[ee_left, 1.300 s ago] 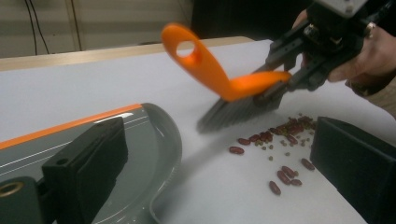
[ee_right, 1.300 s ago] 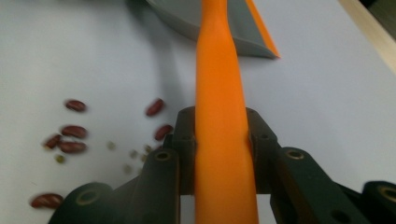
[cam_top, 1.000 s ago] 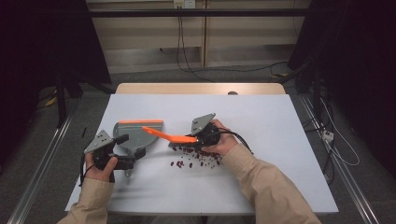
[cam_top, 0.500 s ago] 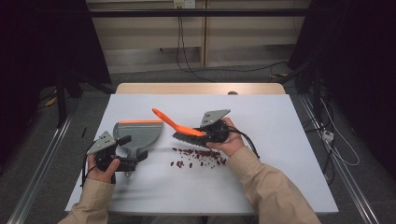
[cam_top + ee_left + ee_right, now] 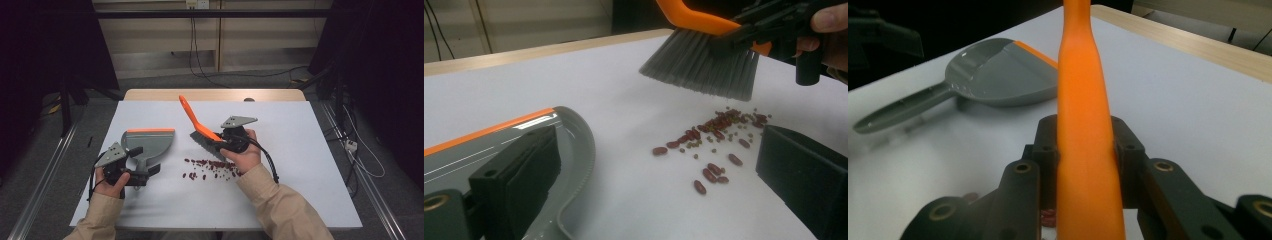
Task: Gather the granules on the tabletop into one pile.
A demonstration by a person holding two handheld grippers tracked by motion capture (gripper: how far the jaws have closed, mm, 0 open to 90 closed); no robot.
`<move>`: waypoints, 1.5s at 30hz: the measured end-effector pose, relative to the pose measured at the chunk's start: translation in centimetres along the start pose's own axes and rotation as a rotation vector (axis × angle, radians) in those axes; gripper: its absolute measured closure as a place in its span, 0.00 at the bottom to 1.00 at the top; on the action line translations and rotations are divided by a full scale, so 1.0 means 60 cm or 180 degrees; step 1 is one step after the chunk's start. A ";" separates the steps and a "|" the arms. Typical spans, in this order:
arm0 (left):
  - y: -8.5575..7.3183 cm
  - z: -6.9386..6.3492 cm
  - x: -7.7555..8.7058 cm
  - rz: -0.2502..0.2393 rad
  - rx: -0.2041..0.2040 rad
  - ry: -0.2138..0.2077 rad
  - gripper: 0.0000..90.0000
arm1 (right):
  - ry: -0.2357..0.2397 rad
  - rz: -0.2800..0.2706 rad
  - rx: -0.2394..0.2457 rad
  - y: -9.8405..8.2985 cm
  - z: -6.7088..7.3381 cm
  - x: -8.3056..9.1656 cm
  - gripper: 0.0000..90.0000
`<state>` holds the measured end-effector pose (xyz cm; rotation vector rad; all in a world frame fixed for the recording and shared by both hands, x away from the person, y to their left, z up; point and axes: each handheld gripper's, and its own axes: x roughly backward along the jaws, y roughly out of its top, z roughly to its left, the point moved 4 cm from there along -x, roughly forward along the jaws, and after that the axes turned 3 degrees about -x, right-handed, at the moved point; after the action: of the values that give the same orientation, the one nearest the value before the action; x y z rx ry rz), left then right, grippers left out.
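Note:
My right gripper [image 5: 223, 143] [image 5: 1085, 150] is shut on the orange handle of a brush [image 5: 192, 117] [image 5: 1082, 75]. The brush's grey bristles [image 5: 205, 140] [image 5: 704, 70] hang just above the white table, behind a scatter of red and small green beans [image 5: 210, 167] [image 5: 714, 140]. A grey dustpan [image 5: 148, 144] [image 5: 569, 135] [image 5: 998, 72] with an orange lip lies flat to the left of the beans. My left gripper [image 5: 143, 162] [image 5: 659, 180] stands open at the pan's rear. One jaw is over the pan and the other is on the bean side, with neither pressing anything.
The white table top [image 5: 300, 165] has free room to the right and at the front. A wooden strip [image 5: 215, 94] runs along its far edge. Cables lie on the floor [image 5: 210, 77] beyond the table and a metal rail [image 5: 40, 200] runs along its left.
My right gripper rose and moved right, swinging the brush handle from pointing left at the pan to pointing up and away. The left gripper kept still.

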<state>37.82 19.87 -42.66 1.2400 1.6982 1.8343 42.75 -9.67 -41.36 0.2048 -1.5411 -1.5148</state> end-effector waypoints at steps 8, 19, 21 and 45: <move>0.001 -0.002 0.000 -0.0013 -0.0009 -0.0013 0.04 | -0.0094 -0.0060 -0.0275 0.008 0.027 0.003 0.79; 0.001 -0.004 0.005 -0.0044 -0.0014 -0.0028 0.04 | -0.0133 -0.0055 -0.0433 0.005 0.056 -0.015 0.79; 0.001 -0.003 0.004 -0.0048 0.0002 -0.0026 0.04 | -0.0109 -0.0055 -0.0447 0.004 0.062 -0.020 0.79; 0.000 0.000 0.006 -0.0048 -0.0006 0.0008 0.04 | 0.0173 0.0174 -0.0792 -0.057 0.147 -0.090 0.79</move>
<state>37.62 20.15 -42.50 1.2213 1.7022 1.8291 38.03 -0.64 -45.14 0.0589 -1.2915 -1.6273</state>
